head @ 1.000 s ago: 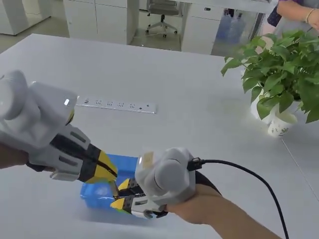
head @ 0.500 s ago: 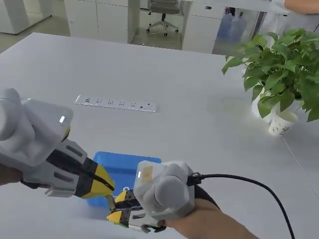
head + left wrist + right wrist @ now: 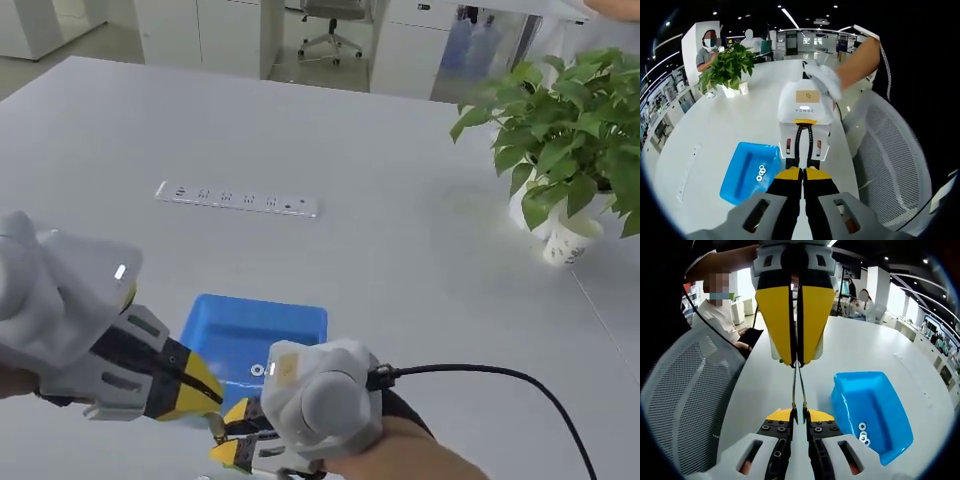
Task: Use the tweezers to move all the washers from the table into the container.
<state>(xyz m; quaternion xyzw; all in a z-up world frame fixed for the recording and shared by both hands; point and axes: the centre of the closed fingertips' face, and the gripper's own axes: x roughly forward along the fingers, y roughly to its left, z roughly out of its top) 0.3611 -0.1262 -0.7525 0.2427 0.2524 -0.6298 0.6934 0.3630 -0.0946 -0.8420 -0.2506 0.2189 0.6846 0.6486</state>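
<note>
- Left gripper (image 3: 802, 173): jaws closed together, clamping one end of the tweezers (image 3: 798, 385)
- Right gripper (image 3: 799, 416): jaws narrowed to a slit, gripping the other end of the tweezers; this gripper faces the left one tip to tip
- Tweezers: span the short gap between the two grippers, held above the table (image 3: 400, 230), prongs close together
- Container (image 3: 255, 335): blue, open, resting on the table just beyond both grippers and beside the tweezers
- Washers (image 3: 863, 434): a small cluster lies on the container floor, near one end
- Table also carries a white power strip (image 3: 237, 200) beyond the container and a potted plant (image 3: 570, 150) at the far right
- A black cable (image 3: 480, 372) leads from the right gripper
</note>
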